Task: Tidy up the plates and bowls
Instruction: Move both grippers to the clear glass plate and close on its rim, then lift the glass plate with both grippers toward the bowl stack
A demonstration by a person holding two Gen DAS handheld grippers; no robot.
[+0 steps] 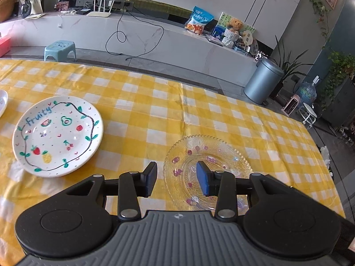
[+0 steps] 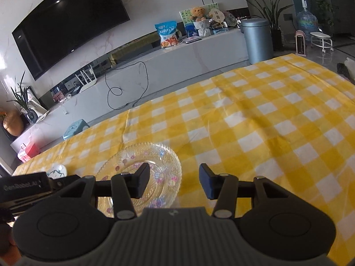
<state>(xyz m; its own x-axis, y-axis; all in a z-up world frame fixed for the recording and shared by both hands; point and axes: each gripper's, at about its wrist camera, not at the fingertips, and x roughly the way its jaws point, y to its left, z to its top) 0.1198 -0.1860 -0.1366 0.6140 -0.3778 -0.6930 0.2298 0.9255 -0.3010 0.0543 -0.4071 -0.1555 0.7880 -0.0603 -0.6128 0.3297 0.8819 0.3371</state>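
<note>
i have both tools hovering low over the yellow checked tablecloth, neither holding anything. my left gripper has its jaws parted about halfway, and the near left rim of the clear glass plate sits in the gap between them; i can't tell whether either pad touches the glass. i judge that's a line-up for a rim pinch, since a flat plate gives nothing else to grab. my right gripper is parted a little wider, with its left finger over the same glass plate and its right finger over bare cloth, so the plate's right edge lies between the fingers there too. both tools crowd one plate, which looks like a choice yet to be made about which one lifts it.

the white ceramic plate lies flat to the left, well apart from the glass one, painted with fruit and the word "fruity" in blue. i reckon it's the natural base for a stack. a sliver of another white dish shows at the far left edge. in the right view a small white dish with a cartoon face lies beyond the left tool's body, whose label reads roughly "genrobot.ai".
</note>
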